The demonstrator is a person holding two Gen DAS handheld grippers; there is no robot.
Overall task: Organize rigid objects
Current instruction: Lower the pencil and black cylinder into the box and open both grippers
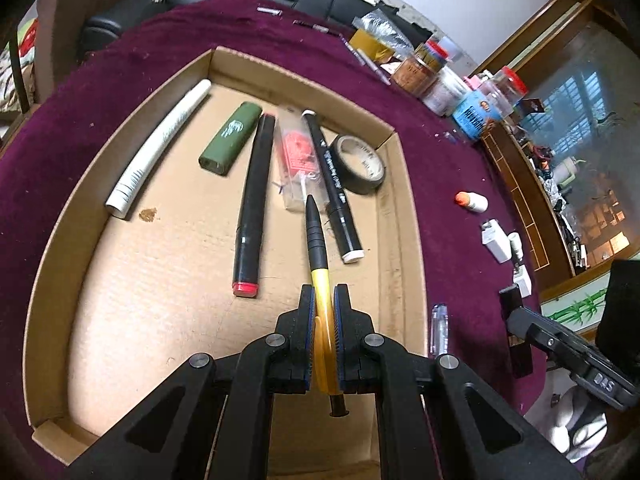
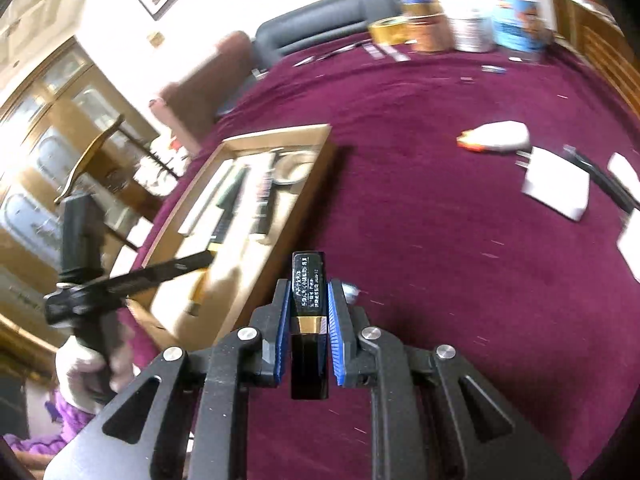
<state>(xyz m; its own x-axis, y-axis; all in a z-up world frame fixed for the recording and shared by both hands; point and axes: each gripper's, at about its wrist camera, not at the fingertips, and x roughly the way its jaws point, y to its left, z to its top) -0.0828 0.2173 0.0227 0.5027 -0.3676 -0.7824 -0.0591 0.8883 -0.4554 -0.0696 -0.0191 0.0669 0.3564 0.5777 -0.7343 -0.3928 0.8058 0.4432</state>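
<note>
My left gripper (image 1: 323,292) is shut on a yellow pen (image 1: 320,276) with a black tip, held over the cardboard tray (image 1: 160,300). In the tray lie a white tube (image 1: 160,144), a green case (image 1: 230,138), a black marker with a red cap (image 1: 252,200), a clear packet (image 1: 298,160), a second black marker (image 1: 334,184) and a tape roll (image 1: 362,162). My right gripper (image 2: 308,284) is shut on a black tube with a gold band (image 2: 307,300), above the purple cloth to the right of the tray (image 2: 288,240). The left gripper (image 2: 196,260) shows blurred over the tray.
A white bottle with an orange cap (image 2: 496,136) and a white charger (image 2: 556,188) lie on the purple cloth (image 2: 440,260). A clear pen cap (image 1: 439,328) rests by the tray's right wall. Jars and tins (image 1: 440,80) crowd the far edge. A gloved hand (image 2: 84,368) holds the left tool.
</note>
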